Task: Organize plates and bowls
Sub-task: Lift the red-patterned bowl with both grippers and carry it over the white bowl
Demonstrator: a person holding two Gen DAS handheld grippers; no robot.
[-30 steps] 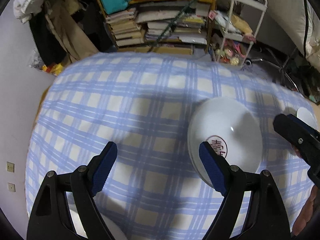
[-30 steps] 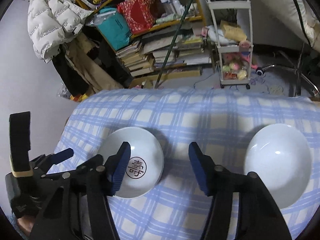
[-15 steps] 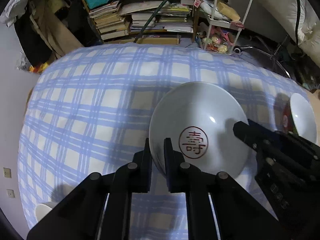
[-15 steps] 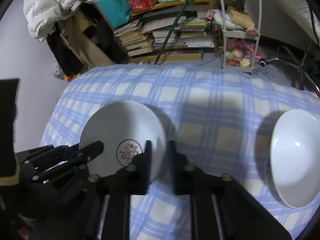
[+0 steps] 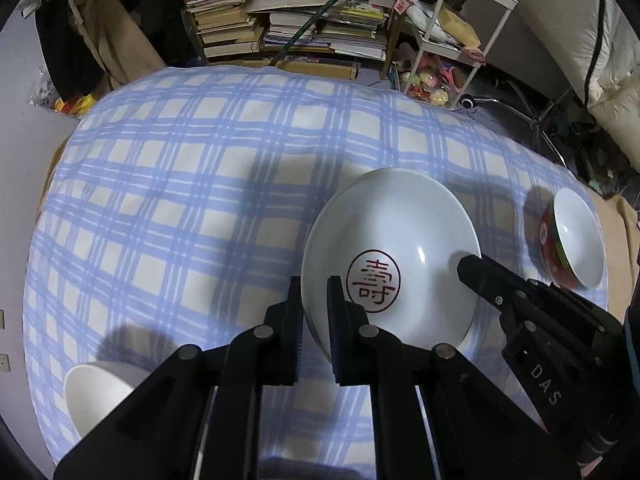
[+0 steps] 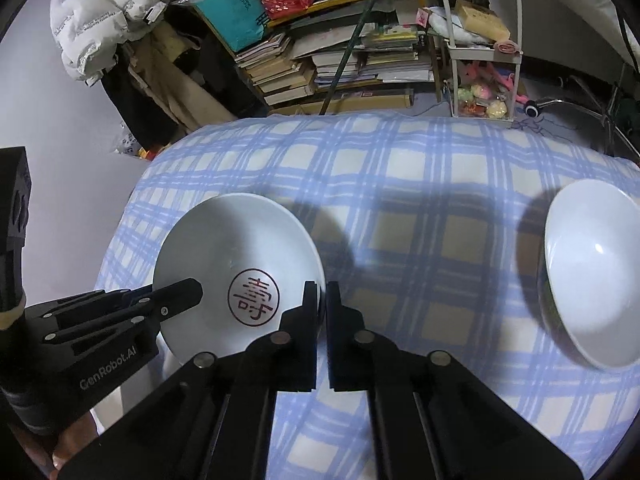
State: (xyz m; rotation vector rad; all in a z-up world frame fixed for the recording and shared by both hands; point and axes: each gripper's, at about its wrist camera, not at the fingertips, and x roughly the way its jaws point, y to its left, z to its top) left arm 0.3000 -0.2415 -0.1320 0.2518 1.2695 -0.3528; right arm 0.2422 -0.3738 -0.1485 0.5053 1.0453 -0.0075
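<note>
A white shallow plate [image 5: 404, 232] with a red round character stamp lies on the blue checked cloth [image 5: 192, 184]. My left gripper [image 5: 315, 285] is shut on its left rim. My right gripper [image 6: 321, 286] is shut on the opposite rim of the same plate [image 6: 224, 240]. Each gripper shows in the other's view: the right gripper [image 5: 472, 268] reaches over the plate's right side, and the left gripper [image 6: 186, 290] reaches over its left side. I cannot tell whether the plate is off the cloth.
A small bowl [image 5: 576, 240] with a red outside sits at the right, a plain white bowl [image 6: 592, 276] beside it, and another white bowl [image 5: 96, 392] is near the front left corner. Beyond the far edge stand stacked books [image 5: 296, 20] and a white trolley [image 6: 480, 44].
Both grippers went from wide open to shut, each closing on one rim of the stamped plate. Both views have drawn nearer to the plate.
</note>
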